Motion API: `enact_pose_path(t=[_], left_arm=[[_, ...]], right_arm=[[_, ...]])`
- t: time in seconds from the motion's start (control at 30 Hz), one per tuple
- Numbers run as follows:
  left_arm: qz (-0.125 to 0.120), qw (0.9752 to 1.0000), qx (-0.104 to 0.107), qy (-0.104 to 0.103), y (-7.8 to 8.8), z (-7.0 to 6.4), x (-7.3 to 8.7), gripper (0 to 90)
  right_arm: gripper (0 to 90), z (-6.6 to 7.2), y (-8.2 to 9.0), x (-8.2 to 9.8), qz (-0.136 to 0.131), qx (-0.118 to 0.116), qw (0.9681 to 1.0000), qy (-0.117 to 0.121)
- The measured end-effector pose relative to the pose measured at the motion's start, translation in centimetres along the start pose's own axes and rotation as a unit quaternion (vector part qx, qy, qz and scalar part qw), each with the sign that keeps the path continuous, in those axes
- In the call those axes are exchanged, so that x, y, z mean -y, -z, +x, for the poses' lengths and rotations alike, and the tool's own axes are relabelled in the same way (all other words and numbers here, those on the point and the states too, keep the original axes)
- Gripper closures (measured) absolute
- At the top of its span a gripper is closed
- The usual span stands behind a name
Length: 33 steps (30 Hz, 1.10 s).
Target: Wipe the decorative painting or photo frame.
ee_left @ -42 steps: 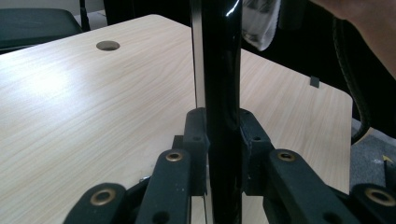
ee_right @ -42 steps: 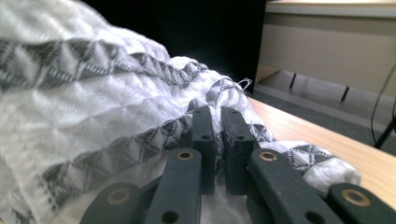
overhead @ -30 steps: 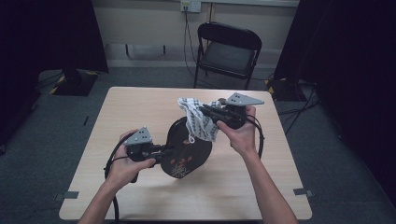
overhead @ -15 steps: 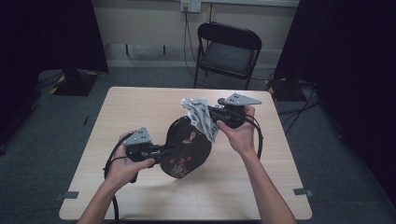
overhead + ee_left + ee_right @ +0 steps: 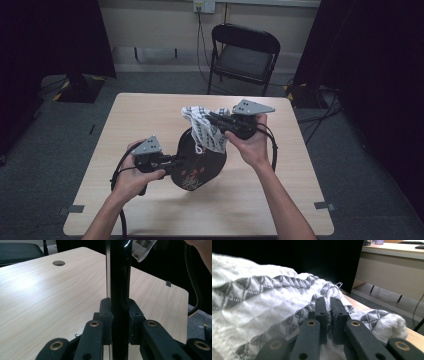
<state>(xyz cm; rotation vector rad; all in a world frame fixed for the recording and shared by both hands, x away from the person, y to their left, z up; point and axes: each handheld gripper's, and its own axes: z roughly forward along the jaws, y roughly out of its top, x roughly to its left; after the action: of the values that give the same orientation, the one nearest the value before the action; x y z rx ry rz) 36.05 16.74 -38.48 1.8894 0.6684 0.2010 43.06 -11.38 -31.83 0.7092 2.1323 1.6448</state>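
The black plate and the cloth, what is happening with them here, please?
A person works at the table with a gripper in each hand. The left gripper is shut on the edge of a black plate, holding it up on its rim. The right gripper is shut on a white and grey patterned cloth, which lies against the plate's upper part, as if wiping it.

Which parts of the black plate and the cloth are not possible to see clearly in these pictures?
- Plate: high view, its upper part is covered by the cloth.
- Plate: left gripper view, edge-on; top cut off by the frame.
- Cloth: right gripper view, cut off at the left edge; the plate behind it is hidden.
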Motion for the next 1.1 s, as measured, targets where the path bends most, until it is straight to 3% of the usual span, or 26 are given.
enact_pose_path(t=[0.27, 0.37, 0.43, 0.53, 0.77, 0.83, 0.9, 1.1], left_arm=[[-0.004, 1.0000, -0.003, 0.000, -0.1, 0.0, 0.0, 77.9], [-0.005, 1.0000, -0.002, 0.004, -0.1, 0.0, 0.0, 78.0], [-0.003, 1.0000, -0.003, 0.002, 0.0, 0.0, 0.0, 78.0], [-0.002, 1.0000, -0.004, 0.002, 0.1, 0.1, 0.1, 78.1], [-0.002, 0.9999, -0.014, 0.002, 0.2, 0.0, 0.1, 78.3], [-0.002, 0.9999, -0.013, 0.003, 0.2, 0.1, 0.1, 78.3], [-0.003, 0.9999, -0.012, 0.002, 0.3, 0.1, 0.1, 78.3], [-0.002, 0.9999, -0.010, -0.003, 0.0, -0.4, -0.1, 77.7]], right_arm=[[86.1, -3.5, 0.2, 2.5, 0.020, 0.039, 0.9980, -0.045], [86.1, -4.3, 0.3, 3.1, 0.037, 0.055, 0.9970, -0.039], [86.2, -4.6, 0.4, 3.3, 0.039, 0.054, 0.9968, -0.044], [86.2, -4.0, 0.4, 2.9, 0.026, 0.044, 0.9978, -0.041], [86.2, -1.3, 0.3, 0.7, 0.006, 0.006, 1.0000, -0.003], [86.2, -0.7, 0.2, 0.5, 0.005, 0.006, 0.9999, 0.007], [86.2, -0.8, 0.1, 0.7, 0.008, 0.009, 0.9999, 0.009], [86.2, -2.9, 0.2, 2.4, 0.014, 0.036, 0.9991, -0.018]])
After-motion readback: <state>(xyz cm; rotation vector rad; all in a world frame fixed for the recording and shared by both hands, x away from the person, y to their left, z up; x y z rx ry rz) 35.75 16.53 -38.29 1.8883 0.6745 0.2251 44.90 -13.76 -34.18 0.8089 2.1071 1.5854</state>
